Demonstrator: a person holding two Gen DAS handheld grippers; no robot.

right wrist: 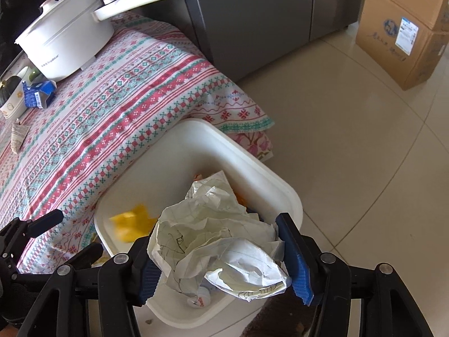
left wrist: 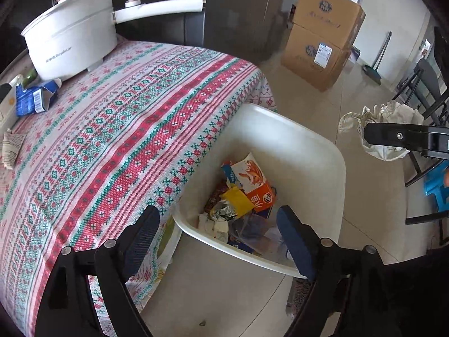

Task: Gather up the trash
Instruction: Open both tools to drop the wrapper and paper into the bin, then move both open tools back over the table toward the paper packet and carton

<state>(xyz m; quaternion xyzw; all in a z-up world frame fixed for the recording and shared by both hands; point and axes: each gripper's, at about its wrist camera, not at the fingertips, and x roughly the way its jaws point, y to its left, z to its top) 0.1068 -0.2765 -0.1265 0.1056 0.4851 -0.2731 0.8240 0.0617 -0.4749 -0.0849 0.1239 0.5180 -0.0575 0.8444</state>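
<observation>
A white trash bin [left wrist: 317,151] stands on the floor against the table; it also shows in the right wrist view [right wrist: 252,165]. It holds wrappers, an orange carton [left wrist: 252,179] and a yellow piece [right wrist: 132,221]. My right gripper [right wrist: 221,255] is shut on a crumpled white paper ball [right wrist: 213,238], held above the bin; the paper [left wrist: 384,115] and the right gripper's finger [left wrist: 404,136] show at the right of the left wrist view. My left gripper [left wrist: 219,238] is open and empty above the bin's near rim. A blue crushed carton [left wrist: 36,98] and a printed wrapper [left wrist: 11,146] lie on the table.
The table has a red and green patterned cloth [left wrist: 118,118]. A white electric pot [left wrist: 70,36] stands at its far end. Cardboard boxes [left wrist: 322,36], a dark cabinet [right wrist: 252,14], a chair [left wrist: 423,90] and a broom [left wrist: 376,64] stand on the tiled floor.
</observation>
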